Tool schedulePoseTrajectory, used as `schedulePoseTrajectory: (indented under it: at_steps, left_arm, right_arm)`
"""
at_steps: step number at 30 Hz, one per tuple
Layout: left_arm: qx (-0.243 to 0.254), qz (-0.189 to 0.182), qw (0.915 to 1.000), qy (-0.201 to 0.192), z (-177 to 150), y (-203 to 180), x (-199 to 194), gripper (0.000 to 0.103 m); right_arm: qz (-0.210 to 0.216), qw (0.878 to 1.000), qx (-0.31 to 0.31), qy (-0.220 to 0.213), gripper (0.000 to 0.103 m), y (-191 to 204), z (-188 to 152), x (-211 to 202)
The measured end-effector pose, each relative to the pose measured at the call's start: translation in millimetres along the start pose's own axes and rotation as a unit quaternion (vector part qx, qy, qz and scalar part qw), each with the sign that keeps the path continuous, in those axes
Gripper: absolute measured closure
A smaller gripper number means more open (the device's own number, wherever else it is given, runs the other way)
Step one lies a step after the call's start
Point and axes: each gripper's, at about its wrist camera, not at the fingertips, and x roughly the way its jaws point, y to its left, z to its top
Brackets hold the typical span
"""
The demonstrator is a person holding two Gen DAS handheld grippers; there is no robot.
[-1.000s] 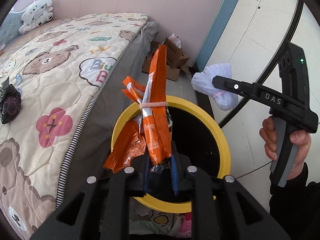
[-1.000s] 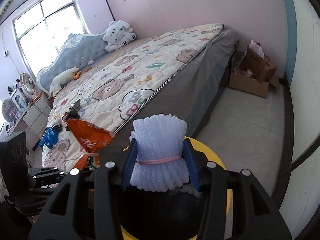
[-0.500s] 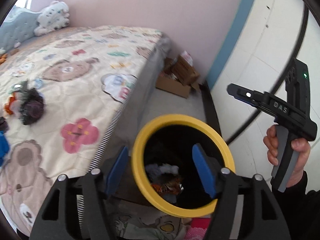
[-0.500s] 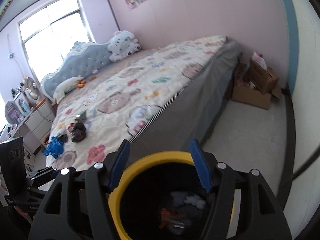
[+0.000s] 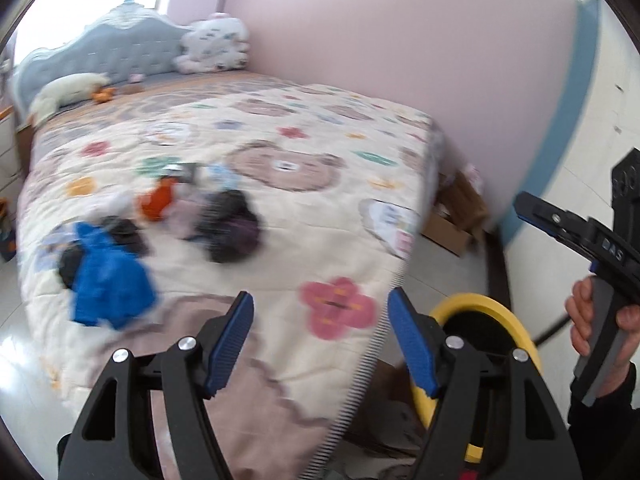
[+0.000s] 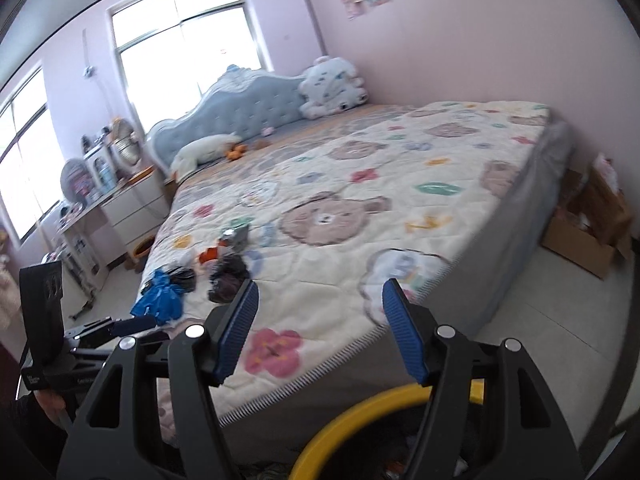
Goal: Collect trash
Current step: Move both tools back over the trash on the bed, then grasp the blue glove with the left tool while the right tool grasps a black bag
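Observation:
My left gripper [image 5: 320, 336] is open and empty, raised over the near corner of the bed. My right gripper [image 6: 318, 328] is open and empty above the yellow-rimmed trash bin [image 6: 360, 412], which stands on the floor by the bed corner; the bin also shows in the left wrist view [image 5: 480, 308]. Trash lies on the quilt: a blue crumpled piece [image 5: 106, 276] [image 6: 160, 300], a dark bundle [image 5: 232, 228] [image 6: 226, 276], an orange wrapper [image 5: 156, 200] [image 6: 208, 255] and a black scrap [image 5: 124, 232]. The right gripper [image 5: 592, 240] shows in the left wrist view too.
The bed with a bear-pattern quilt [image 6: 400, 184] fills the middle. Plush toys [image 6: 332, 88] lie at the blue headboard. A cardboard box [image 6: 588, 236] stands by the pink wall. A white nightstand [image 6: 132, 208] with clutter stands at the left under the windows.
Both grippers opened and dropped the orange wrappers and the white foam bundle into the bin. Both then lifted and swung toward the bed.

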Motion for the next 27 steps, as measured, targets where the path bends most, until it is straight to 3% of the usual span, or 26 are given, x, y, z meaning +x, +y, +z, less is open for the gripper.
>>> schedulePoseTrajectory:
  at_steps: [6, 13, 21, 27]
  left_arm:
    - [-0.043, 0.06, 0.9972, -0.004, 2.6, 54.1, 0.5, 0.037]
    - [-0.102, 0.101, 0.9897, 0.006, -9.5, 104.7, 4.0, 0.037]
    - [-0.164, 0.106, 0.9806, 0.018, -19.7, 137.8, 23.4, 0.037]
    - [-0.179, 0.102, 0.9784, 0.016, -18.4, 142.5, 37.3, 0.039]
  right_arm:
    - [0.045, 0.998, -0.033, 0.036, 0.041, 40.3, 8.9, 68.6]
    - [0.075, 0.992, -0.061, 0.079, 0.041, 79.0, 8.7, 141.8]
    - [0.074, 0.987, -0.077, 0.118, 0.041, 98.6, 3.0, 205.4]
    - [0.08, 0.983, -0.089, 0.142, 0.041, 111.7, -2.1, 238.7]
